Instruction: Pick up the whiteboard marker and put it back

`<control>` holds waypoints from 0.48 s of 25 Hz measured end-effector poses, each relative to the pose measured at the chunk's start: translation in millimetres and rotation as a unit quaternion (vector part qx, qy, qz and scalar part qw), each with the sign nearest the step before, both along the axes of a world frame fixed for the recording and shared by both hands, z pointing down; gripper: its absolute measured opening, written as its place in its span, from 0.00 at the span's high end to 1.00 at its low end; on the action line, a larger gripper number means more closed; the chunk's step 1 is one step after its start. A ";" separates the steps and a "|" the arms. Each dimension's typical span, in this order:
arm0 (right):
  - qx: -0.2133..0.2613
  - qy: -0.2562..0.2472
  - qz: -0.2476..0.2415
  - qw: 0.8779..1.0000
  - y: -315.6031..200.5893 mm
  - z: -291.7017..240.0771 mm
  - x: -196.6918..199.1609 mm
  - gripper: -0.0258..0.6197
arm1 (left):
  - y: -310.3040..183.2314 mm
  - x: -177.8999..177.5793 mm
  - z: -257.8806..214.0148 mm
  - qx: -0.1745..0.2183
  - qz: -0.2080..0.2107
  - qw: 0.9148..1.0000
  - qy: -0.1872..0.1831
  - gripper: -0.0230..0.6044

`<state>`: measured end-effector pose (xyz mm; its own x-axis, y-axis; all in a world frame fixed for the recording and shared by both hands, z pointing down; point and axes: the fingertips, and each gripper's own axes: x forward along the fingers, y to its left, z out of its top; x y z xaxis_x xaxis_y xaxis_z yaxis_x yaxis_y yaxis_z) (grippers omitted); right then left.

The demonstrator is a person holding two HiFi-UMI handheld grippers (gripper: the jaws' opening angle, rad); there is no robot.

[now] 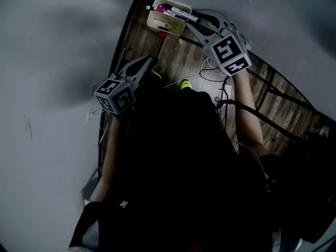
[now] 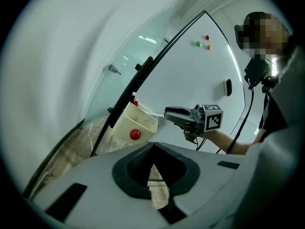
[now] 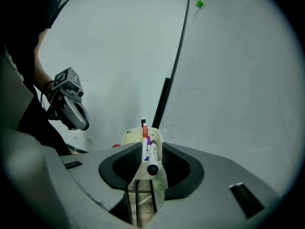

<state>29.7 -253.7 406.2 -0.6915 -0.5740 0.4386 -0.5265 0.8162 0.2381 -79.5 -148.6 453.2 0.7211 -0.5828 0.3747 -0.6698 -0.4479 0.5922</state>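
Hovering at the cream holder [image 1: 156,21] in the upper centre of the head view, the right claw [image 3: 151,146] stands fairly wide around the dark-capped whiteboard marker [image 3: 153,159], which lies in the holder among other pens, neither pad appearing to press it. The step looks like release: draw straight back along the marker's length so no pad drags it out. The left claw [image 2: 151,152], closed on nothing, hangs at centre left.

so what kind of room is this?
Probably an office or meeting room: a wall whiteboard with coloured magnets, a cream holder of markers by its frame, wood-look floor.
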 end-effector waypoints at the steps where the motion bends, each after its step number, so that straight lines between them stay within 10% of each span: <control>1: 0.001 -0.001 0.001 1.000 0.1 -1.2 0.2 0.77 | -0.3 0.2 -0.3 0.001 0.001 1.000 -0.001 0.91; 12: 0.008 -0.021 0.004 1.000 14.8 -14.0 15.0 0.77 | 1.9 15.6 -15.4 0.020 0.005 1.000 -0.008 0.91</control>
<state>44.6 -238.9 392.2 -0.7035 -0.5867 0.4011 -0.5434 0.8078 0.2285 -63.8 -146.7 437.8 0.7211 -0.5910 0.3615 -0.6741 -0.4780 0.5632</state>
